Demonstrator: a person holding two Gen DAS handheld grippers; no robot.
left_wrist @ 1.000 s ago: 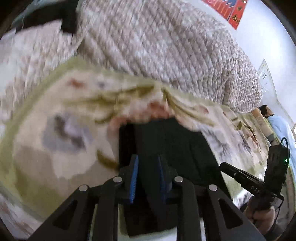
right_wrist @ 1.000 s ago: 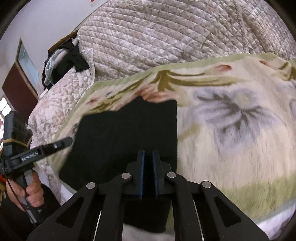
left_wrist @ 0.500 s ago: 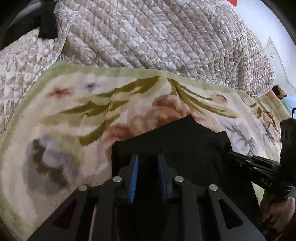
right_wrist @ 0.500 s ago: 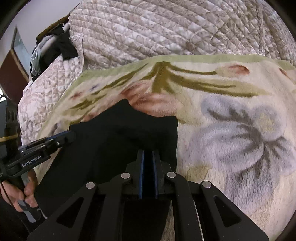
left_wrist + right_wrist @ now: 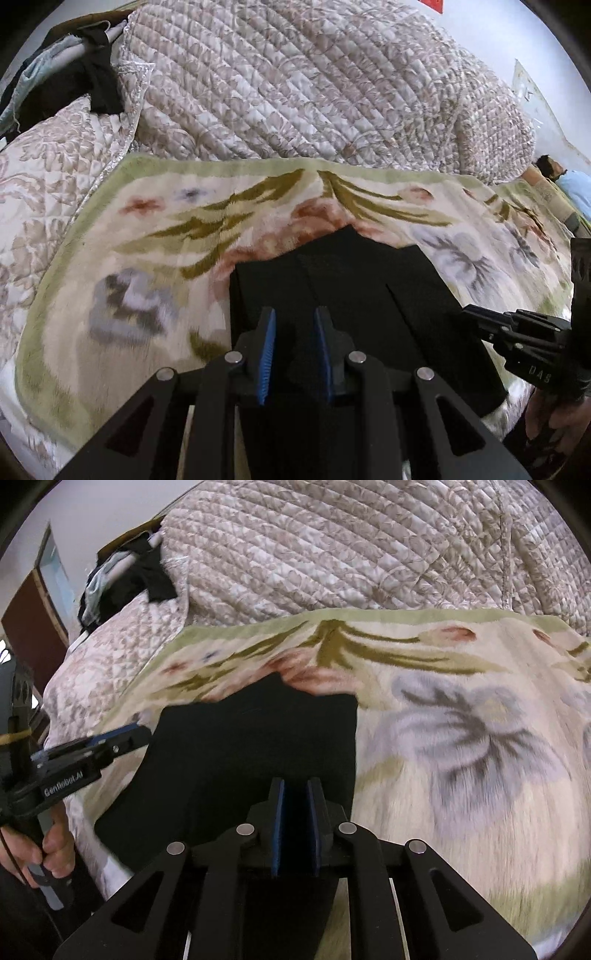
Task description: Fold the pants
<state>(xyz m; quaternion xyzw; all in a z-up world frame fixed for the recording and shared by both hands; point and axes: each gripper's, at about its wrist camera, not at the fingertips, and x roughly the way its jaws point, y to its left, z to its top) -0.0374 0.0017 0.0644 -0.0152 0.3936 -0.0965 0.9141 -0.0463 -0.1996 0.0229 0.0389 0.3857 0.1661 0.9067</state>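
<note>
The black pants lie folded into a rough rectangle on the floral blanket, near its front edge; they also show in the right wrist view. My left gripper has a finger-wide gap between its blue pads, with black cloth between them at the near left part of the pants. My right gripper has a narrower gap, with black cloth between its pads at the near right corner. Each gripper shows in the other's view: the right one, the left one.
A quilted beige bedspread rises behind the blanket. A pile of dark and pale clothes lies at the far left. A brown door stands at the left. A person in blue is at the far right.
Both grippers have moved forward with the near edge of the pants. The right gripper's pads stand slightly further apart than before.
</note>
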